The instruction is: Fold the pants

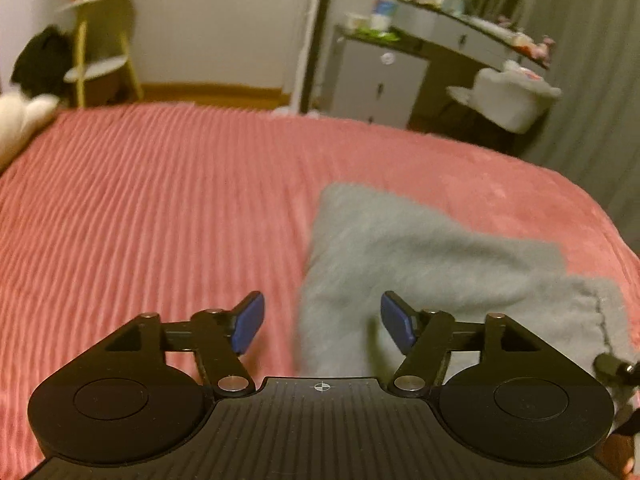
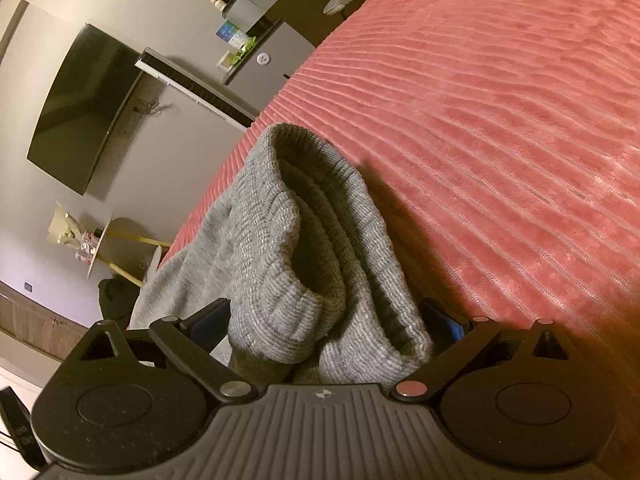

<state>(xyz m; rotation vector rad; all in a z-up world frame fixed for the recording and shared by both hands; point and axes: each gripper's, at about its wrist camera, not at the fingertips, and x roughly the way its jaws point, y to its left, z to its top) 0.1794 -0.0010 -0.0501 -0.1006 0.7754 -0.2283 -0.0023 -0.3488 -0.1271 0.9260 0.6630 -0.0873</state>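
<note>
Grey knit pants [image 1: 420, 264] lie on the right part of a pink ribbed bedspread [image 1: 160, 208]. In the left wrist view my left gripper [image 1: 324, 322] hovers over the pants' left edge. Its blue pads [image 1: 250, 322] stand apart and nothing is pressed between them. In the right wrist view a thick bunched fold of the pants [image 2: 304, 248], ribbed band uppermost, fills the gap of my right gripper [image 2: 328, 326]. The cloth largely hides its blue pads [image 2: 450, 326], which close on the bundle from both sides. The bedspread [image 2: 500, 140] stretches away to the right.
Beyond the bed's far edge stand a grey drawer unit [image 1: 376, 80], a cluttered desk [image 1: 472, 36] and a white chair [image 1: 512, 96]. A yellow side table [image 1: 100, 44] and a white plush [image 1: 20, 120] are at the far left. A dark screen [image 2: 88, 108] hangs on the wall.
</note>
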